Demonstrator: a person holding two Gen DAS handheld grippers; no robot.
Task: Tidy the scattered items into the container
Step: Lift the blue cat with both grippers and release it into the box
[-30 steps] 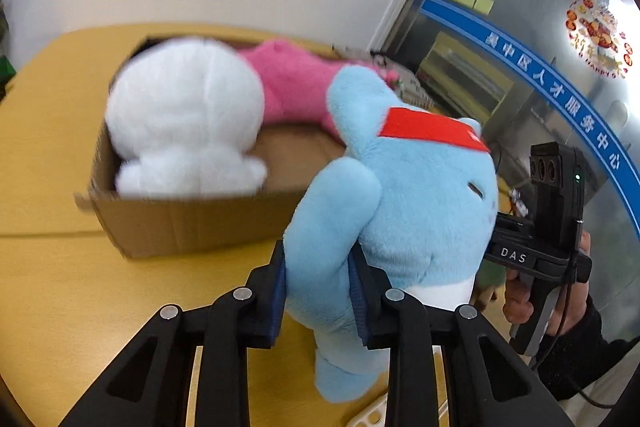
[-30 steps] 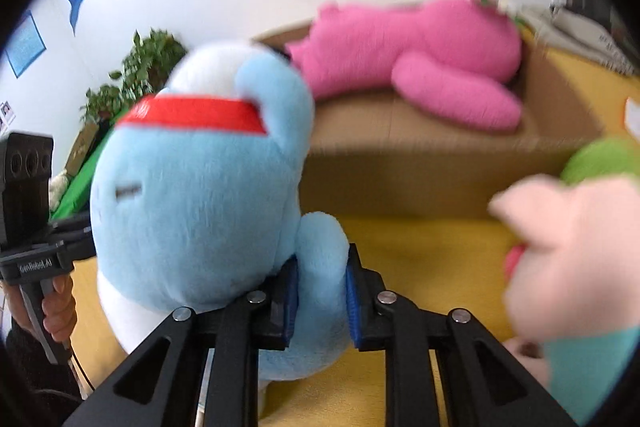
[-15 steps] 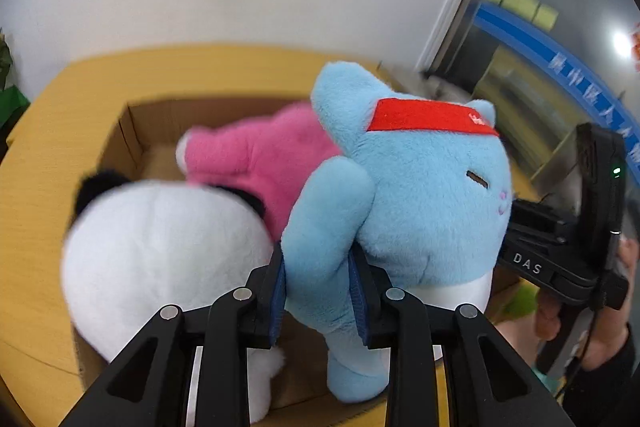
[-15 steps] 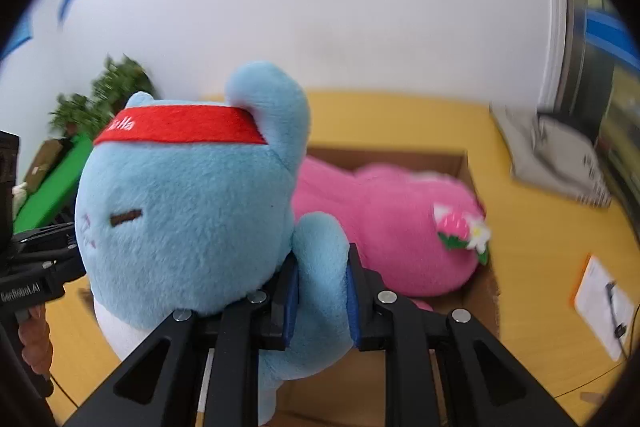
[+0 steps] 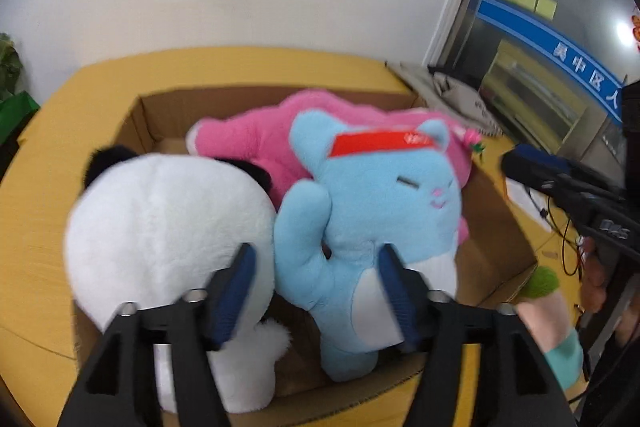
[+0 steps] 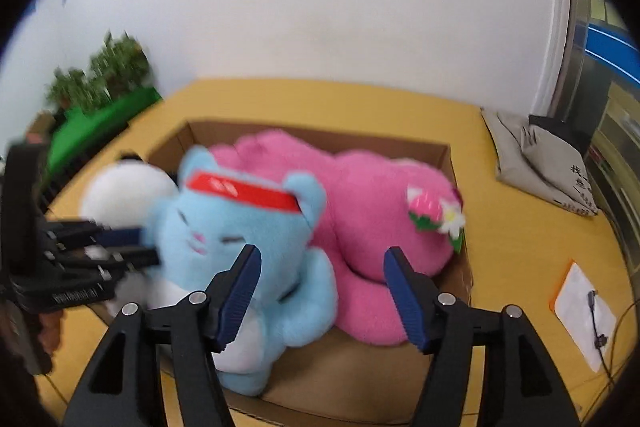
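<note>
fluffy blue plush cat point(image 5: 380, 211) in cardboard box point(image 5: 160, 115) | both grippers' jaws opening, unclamped

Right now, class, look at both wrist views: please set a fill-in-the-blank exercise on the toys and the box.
1. The blue cat plush wears a ____ headband.
2. All three plush toys lie in a ____ box.
3. The strawberry decorates the ____ plush.
4. The white plush has ____ ears.

Missing words: red; cardboard; pink; black.

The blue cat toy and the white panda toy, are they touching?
Touching. The left wrist view shows the blue cat toy with its arm pressed against the white panda toy inside the cardboard box.
</note>
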